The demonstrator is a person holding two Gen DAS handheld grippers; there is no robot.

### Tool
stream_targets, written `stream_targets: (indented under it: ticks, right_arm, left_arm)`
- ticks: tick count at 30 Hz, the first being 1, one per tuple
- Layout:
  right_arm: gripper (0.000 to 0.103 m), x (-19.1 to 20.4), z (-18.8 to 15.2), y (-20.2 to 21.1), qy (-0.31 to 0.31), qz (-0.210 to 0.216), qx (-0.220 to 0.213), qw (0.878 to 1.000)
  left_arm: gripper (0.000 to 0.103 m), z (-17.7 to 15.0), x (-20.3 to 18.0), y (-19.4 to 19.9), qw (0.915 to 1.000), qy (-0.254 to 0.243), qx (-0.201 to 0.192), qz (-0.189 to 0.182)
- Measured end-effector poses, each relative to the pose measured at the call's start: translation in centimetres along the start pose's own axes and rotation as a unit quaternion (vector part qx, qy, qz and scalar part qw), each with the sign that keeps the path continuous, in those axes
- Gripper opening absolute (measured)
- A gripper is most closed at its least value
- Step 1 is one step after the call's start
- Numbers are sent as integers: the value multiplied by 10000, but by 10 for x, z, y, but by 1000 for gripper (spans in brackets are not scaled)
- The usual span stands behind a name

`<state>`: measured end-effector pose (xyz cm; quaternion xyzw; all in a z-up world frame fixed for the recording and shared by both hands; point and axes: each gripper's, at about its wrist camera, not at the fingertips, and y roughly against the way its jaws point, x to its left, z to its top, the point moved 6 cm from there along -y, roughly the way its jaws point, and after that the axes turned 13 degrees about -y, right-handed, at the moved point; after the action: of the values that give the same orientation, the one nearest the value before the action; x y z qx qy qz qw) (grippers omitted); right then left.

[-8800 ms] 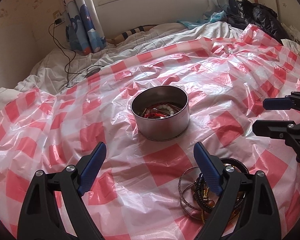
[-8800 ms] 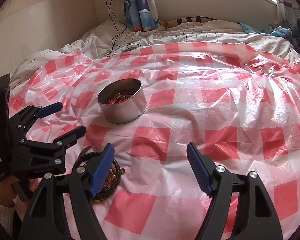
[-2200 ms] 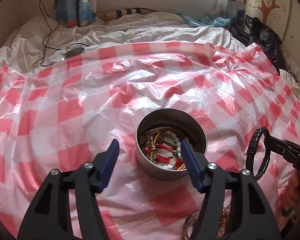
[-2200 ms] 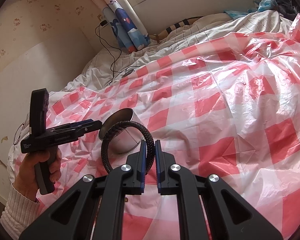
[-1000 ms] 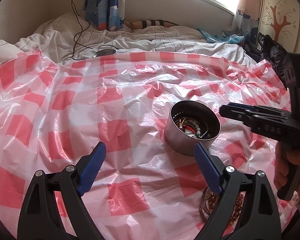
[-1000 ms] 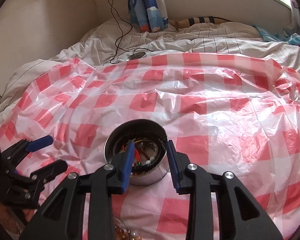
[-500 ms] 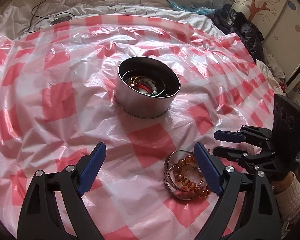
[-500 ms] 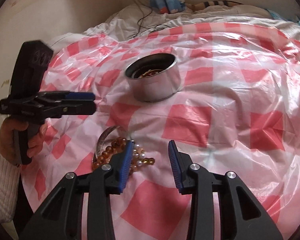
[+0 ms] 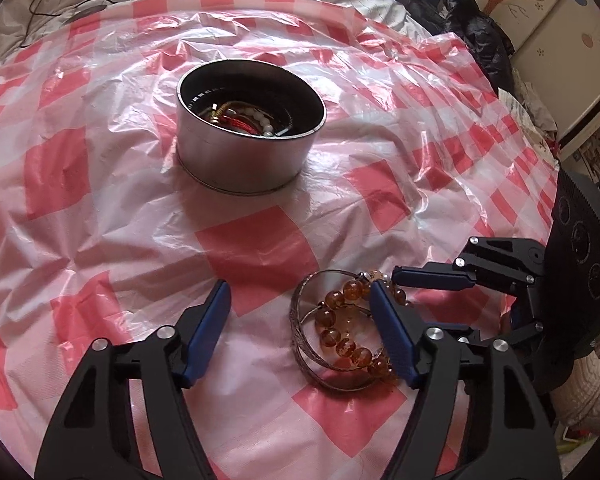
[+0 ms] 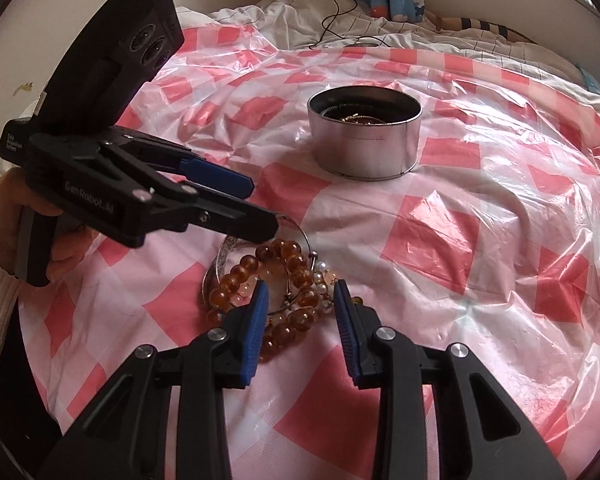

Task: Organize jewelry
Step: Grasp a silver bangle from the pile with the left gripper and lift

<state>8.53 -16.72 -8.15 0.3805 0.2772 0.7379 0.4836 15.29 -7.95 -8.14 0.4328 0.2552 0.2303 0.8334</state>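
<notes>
Near the front of the bed's checked plastic sheet [image 9: 256, 248] lies a pile of bracelets [image 10: 276, 280], kept clear of the far tin [image 9: 248, 136] that collects jewelry. Right gripper [image 10: 300, 312], jaws half open, straddles amber beads without pressing; left gripper [image 9: 300, 320], closing, holds nothing.

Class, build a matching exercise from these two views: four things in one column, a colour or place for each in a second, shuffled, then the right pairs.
Things:
1. round tin
2. bead bracelet
3. plastic sheet
4. metal bangle

Descriptions:
A. red and white checks
B. amber, lying loose on the sheet
C. silver ring around the beads
D. holds jewelry already

Pairs: 1-D, 2-B, 3-A, 4-C
</notes>
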Motion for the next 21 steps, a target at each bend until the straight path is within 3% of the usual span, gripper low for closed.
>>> stream_targets:
  ticks: [7,13,21]
  right_arm:
    - [34,-3,-1,-2,78,-134,103,9998]
    - [34,-3,-2,-4,166,-193,138,9996]
    - [34,-2,-2,-5,219,-212,174,9994]
  left_arm:
    - [35,-2,-8,-10,9996,-214,156,66]
    - [8,4,-9,2,9994,-313,-63,96]
    - [8,16,-1,37,9971,-157,-746,-36]
